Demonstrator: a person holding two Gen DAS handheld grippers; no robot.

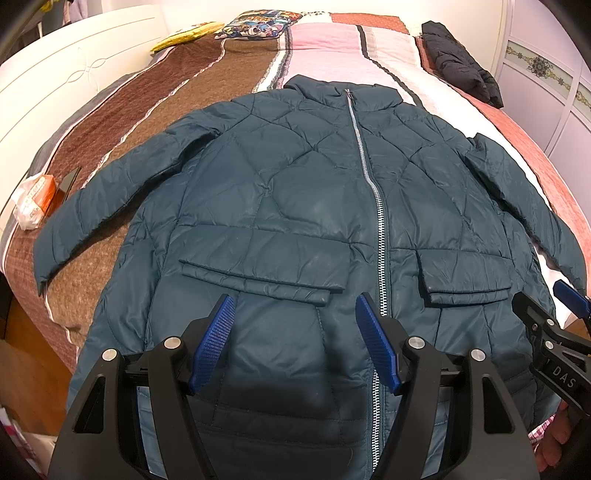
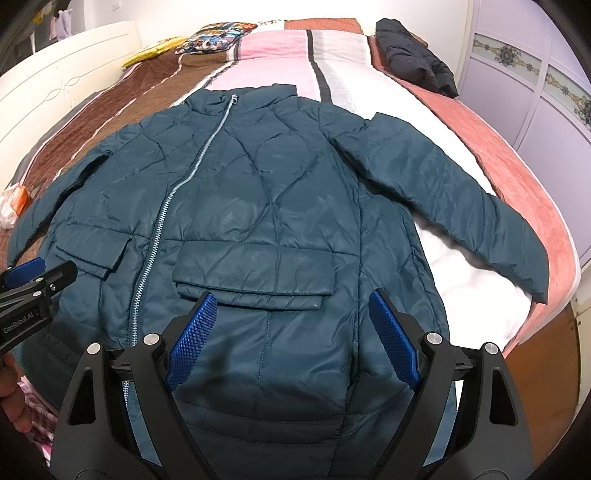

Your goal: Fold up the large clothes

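You have a teal quilted jacket (image 1: 303, 206) spread front-up across the middle of both views, zipped closed, collar toward the top of the frame and hem at the bottom under your tools. It lies on a bed with a striped cover (image 1: 207, 74) in brown, pink and white. Both sleeves angle outward and downward, one toward the left edge of the left wrist view, the other toward the right edge of the right wrist view.

Your left gripper (image 1: 295, 332) hangs above the lower front of the jacket at the bottom centre, its blue pads spread wide with nothing pinched between them; the silver zipper (image 1: 373, 206) runs just beside the right-hand pad. Your right gripper (image 2: 291, 332) sits likewise at the bottom centre of its own view, spread apart below a flap pocket (image 2: 255, 273), gripping nothing.

A folded dark garment (image 1: 461, 62) rests in the upper right, a patterned cushion (image 1: 258, 24) at the top, an orange packet (image 1: 37, 199) at the left edge.
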